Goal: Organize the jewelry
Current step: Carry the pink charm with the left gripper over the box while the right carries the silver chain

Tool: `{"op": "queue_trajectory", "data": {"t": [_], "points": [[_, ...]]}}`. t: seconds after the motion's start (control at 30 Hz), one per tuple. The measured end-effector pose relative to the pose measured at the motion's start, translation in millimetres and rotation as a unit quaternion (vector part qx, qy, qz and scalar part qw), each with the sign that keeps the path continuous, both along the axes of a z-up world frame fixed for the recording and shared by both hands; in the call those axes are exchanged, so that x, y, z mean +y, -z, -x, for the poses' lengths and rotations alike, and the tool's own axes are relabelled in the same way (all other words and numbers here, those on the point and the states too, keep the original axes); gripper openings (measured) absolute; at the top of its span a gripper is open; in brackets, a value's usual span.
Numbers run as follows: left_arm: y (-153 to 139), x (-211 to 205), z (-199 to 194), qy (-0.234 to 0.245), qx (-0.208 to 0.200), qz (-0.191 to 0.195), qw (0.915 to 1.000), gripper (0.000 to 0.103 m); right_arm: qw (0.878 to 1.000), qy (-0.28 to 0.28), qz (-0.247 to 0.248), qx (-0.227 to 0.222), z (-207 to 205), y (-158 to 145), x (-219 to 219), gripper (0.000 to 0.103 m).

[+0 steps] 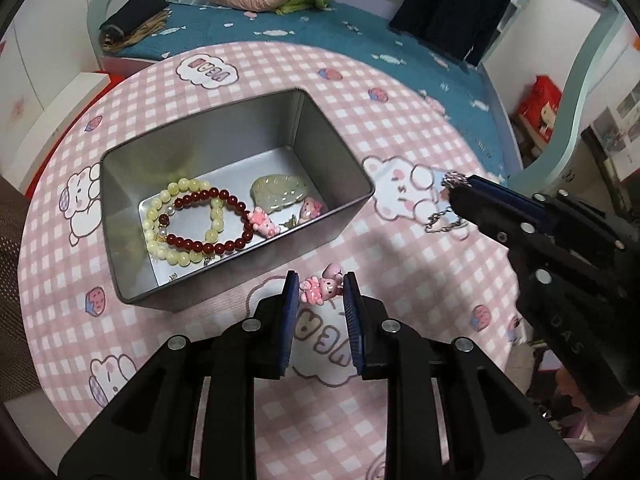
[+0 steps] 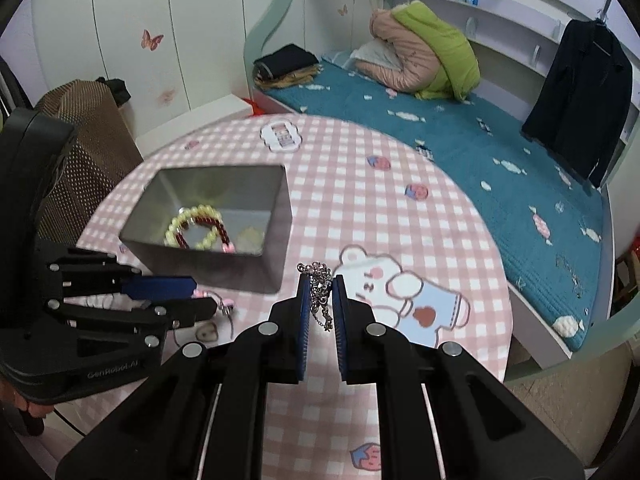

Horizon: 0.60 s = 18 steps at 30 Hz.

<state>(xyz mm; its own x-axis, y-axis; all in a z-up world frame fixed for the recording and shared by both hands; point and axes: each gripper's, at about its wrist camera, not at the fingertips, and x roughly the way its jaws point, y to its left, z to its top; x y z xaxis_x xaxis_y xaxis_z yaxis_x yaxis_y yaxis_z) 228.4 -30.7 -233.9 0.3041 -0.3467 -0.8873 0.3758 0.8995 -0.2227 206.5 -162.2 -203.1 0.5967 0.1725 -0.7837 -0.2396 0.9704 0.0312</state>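
My left gripper [image 1: 321, 285] is shut on a pink bunny charm [image 1: 318, 293], held just above the pink checked tablecloth [image 1: 400, 280] in front of the metal tin [image 1: 336, 148]. In the tin lie a yellow bead bracelet [image 1: 180, 216], a dark red bead bracelet [image 1: 208, 220], a pale green pendant [image 1: 280, 192] and two pink charms [image 1: 262, 222]. To the right of the tin, my right gripper [image 2: 323, 285] is shut on a silver chain [image 2: 320, 276] that dangles between its pads. In the right wrist view the left gripper [image 2: 206, 295] stands beside the tin [image 2: 276, 248].
The round table's edge curves close behind the tin. Beyond it a bed with a teal cover [image 2: 460, 140] holds folded clothes and a rolled quilt [image 2: 420, 56]. A brown mesh chair back [image 2: 80, 140] stands left of the table, and a dark jacket [image 2: 580, 100] hangs by the shelves.
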Motion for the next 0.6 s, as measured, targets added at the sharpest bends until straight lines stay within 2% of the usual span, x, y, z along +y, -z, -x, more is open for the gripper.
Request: {"op": "queue_trajectory", "data": {"t": [0.23, 0.47, 0.6], "points": [[-28, 20, 0, -0.033, -0.009, 0.067, 0.9971, 0.023, 0.999, -0.02, -0.001, -0.029, -9, -17, 11, 0.01], [-47, 46, -11, -0.089, -0.033, 0.065, 0.9934, 0.023, 0.998, -0.058, -0.006, -0.036, -21, -21, 34, 0.01], [-49, 54, -14, -0.095, -0.045, 0.053, 0.993, 0.023, 0.996, -0.081, -0.006, -0.027, -28, -13, 50, 0.01]]}}
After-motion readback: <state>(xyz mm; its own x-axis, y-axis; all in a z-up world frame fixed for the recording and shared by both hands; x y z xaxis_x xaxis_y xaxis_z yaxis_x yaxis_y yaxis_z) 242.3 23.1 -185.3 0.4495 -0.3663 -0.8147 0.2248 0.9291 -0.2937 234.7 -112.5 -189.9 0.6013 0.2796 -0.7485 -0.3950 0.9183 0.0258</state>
